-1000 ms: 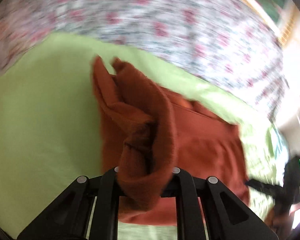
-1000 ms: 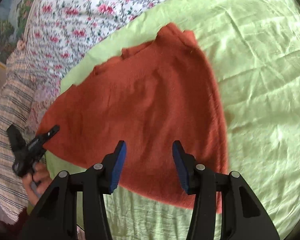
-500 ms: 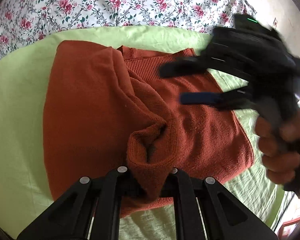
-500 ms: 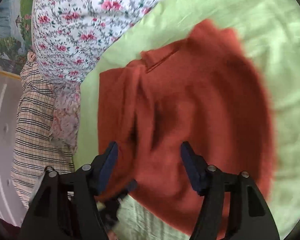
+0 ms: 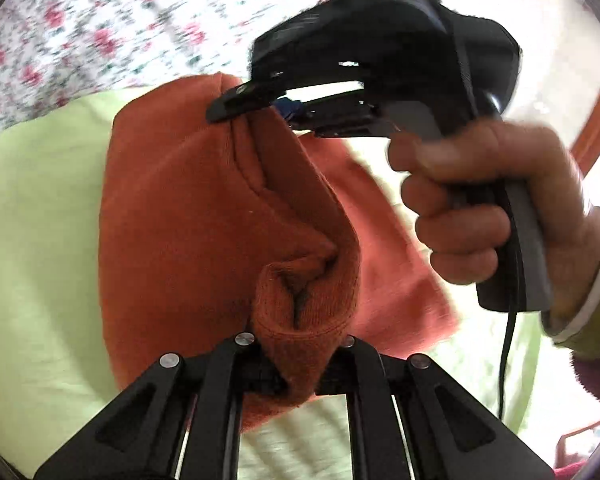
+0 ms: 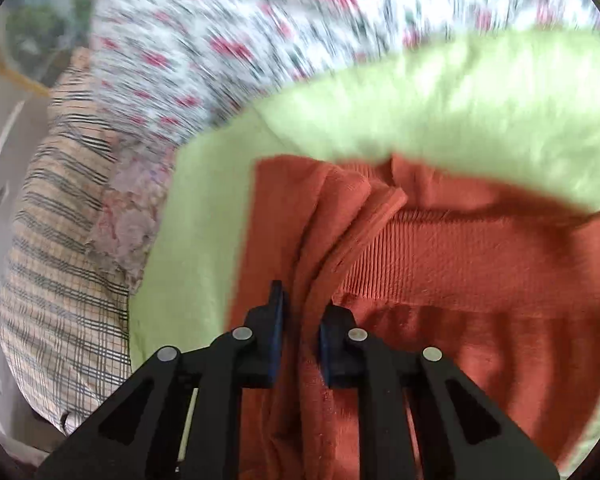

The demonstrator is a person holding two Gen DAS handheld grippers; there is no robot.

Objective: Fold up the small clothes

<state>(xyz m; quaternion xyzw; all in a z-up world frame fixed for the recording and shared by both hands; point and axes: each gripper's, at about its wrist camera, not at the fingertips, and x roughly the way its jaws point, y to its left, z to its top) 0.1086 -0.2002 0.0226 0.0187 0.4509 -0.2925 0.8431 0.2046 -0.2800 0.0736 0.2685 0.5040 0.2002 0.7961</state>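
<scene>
- The orange sweater [image 5: 188, 216] is lying on the light green sheet [image 5: 40, 248] of the bed, near the sheet's far edge where the flowery bedspread [image 6: 260, 40] begins.
- The left tongs [image 5: 296, 364] are clenched on a bunched piece of the sweater, which looks like a sleeve cuff, and are holding it up over the sweater's body.
- The right tongs [image 6: 300, 328] have just been closing, and they are now pinching a fold of the sweater near its ribbed collar [image 6: 440, 248].
- A person's hand [image 5: 480, 200] is holding the right tongs' handle.
- The fold is only partly done, I think: one side is lying over the middle, but it is lumpy.
- Still left: laying the cloth flat, folding the other side, then folding it in half.
</scene>
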